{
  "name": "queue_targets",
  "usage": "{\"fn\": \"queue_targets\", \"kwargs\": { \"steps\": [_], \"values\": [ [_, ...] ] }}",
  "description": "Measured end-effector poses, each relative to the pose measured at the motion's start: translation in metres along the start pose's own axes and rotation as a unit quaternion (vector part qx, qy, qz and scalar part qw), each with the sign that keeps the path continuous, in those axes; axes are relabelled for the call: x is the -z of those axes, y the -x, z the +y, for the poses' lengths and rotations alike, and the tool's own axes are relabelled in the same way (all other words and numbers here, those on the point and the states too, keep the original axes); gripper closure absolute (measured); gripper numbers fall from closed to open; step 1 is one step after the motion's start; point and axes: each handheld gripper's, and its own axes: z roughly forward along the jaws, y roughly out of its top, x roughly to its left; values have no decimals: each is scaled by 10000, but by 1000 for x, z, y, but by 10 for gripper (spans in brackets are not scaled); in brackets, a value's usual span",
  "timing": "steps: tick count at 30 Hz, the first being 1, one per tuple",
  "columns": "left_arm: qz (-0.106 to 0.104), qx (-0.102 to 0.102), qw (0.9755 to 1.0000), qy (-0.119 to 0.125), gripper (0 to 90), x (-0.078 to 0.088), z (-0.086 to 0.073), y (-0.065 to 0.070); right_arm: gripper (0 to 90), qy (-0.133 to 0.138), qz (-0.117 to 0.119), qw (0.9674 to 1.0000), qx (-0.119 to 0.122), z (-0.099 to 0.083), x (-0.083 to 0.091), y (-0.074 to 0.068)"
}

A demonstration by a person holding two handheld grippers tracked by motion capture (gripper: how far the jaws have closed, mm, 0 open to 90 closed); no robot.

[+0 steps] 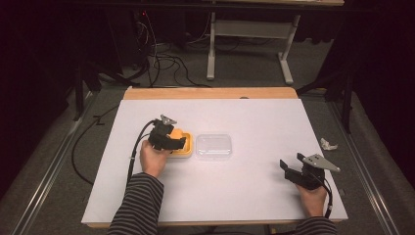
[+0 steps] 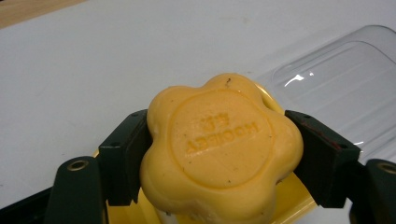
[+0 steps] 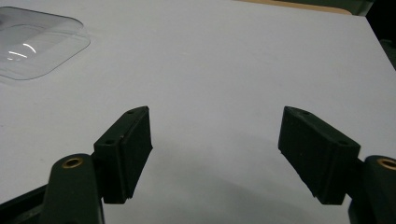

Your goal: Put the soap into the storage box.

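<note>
Just beside the clamped soap (image 2: pixel 219 149), clear lid (image 2: pixel 341 88).

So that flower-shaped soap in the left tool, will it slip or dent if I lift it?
The soap looks solid and stiff, so it should lift in one piece. Its smooth, rounded lobes meet the left tool on curved sides, so it may twist or slip. The stamped face suggests a hard squeeze could mark it.
</note>
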Motion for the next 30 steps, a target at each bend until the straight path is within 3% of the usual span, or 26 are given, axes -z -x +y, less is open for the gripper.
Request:
{"fn": "queue_targets", "kwargs": {
  "steps": [4,14,18,30],
  "values": [
    [45,30,9999,-152,274,-9,-5,-1,262,6,4,10000,-17,0,0,0],
    [67,124,9996,-224,273,-17,-12,-4,262,-4,2,10000,1,0,0,0],
    [183,-38,9994,-301,273,-18,-14,-3,263,-20,-2,10000,-29,0,0,0],
    [222,-16,9991,-348,271,-24,-14,-3,262,-7,11,10000,4,0,0,0]
  ]
}}
